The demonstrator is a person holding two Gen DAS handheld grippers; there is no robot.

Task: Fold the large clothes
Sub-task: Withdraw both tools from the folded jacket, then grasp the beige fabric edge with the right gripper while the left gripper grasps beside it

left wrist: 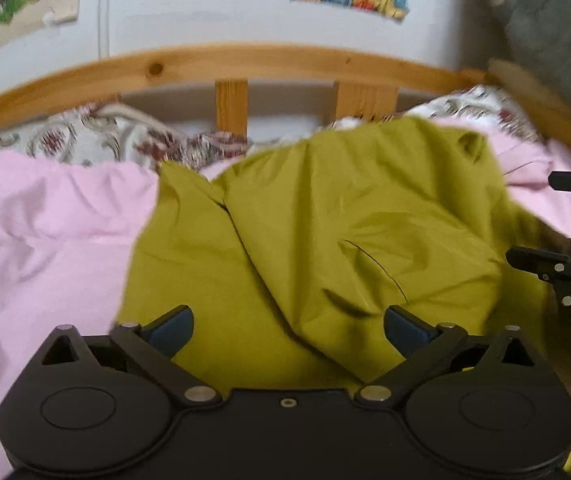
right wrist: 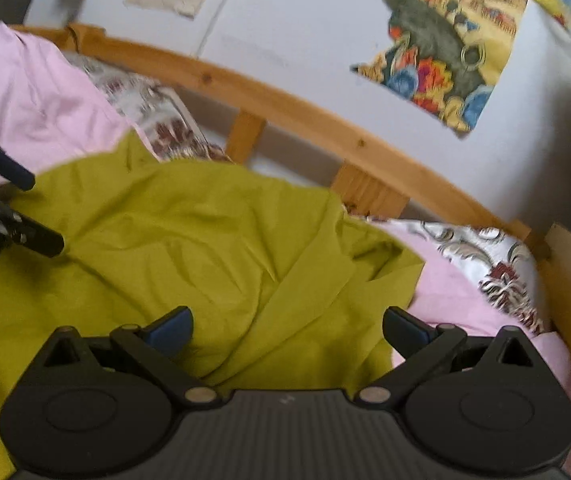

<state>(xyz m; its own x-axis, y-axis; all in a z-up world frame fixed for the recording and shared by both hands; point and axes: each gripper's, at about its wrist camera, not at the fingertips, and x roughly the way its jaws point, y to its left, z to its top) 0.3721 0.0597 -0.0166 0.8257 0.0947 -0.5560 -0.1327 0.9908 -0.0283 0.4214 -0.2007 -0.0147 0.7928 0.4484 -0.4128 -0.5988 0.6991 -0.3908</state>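
An olive-green garment [left wrist: 325, 220] lies crumpled on a pink bed sheet [left wrist: 37, 232]; it also shows in the right wrist view [right wrist: 189, 248]. My left gripper [left wrist: 288, 326] hovers over its near part, jaws wide open and empty. My right gripper [right wrist: 287, 326] is also wide open and empty above the garment's right part. The right gripper's fingers [left wrist: 541, 260] show at the right edge of the left wrist view. The left gripper's fingers [right wrist: 25, 236] show at the left edge of the right wrist view.
A wooden bed rail [left wrist: 245, 60] runs behind the garment, also seen in the right wrist view [right wrist: 325, 120]. A floral patterned cover [left wrist: 97, 140] lies along it. Colourful cloth pictures [right wrist: 445, 40] hang on the white wall. Grey fabric [left wrist: 545, 20] is at the far right.
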